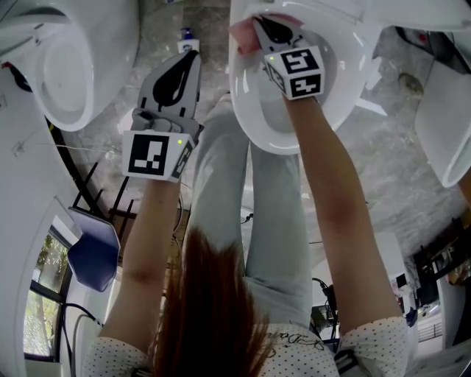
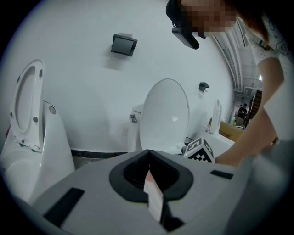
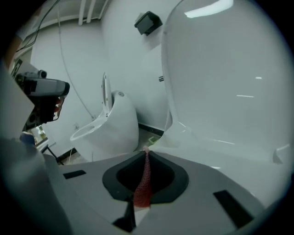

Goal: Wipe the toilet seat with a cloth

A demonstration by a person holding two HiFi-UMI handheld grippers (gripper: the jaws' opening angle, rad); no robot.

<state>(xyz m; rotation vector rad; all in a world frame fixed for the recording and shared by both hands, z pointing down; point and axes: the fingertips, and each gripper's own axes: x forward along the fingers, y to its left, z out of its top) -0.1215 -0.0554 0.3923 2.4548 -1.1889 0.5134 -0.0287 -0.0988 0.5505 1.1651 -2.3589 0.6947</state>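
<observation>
Right gripper (image 1: 257, 22) pinches pink cloth (image 1: 245, 32) against toilet seat (image 1: 247, 121); left gripper (image 1: 190, 57) idle.
The cloth sits at the seat's left edge, toward the far end of the ring, bunched at the right jaw tips. In the right gripper view those jaws are clamped on it, and it shows as a thin red mesh strip (image 3: 145, 179). Its long axis runs along the jaw seam and points away toward the seat. The left jaws are pressed together with nothing seen between them, off the seat's left edge over the floor. The wipe looks barely started, since most of the ring is still to cover. To do it well, keep the grip firm, press the loose wad flat and drag it along the rim's curve. Don't let the jaw tips scrape the seat.
</observation>
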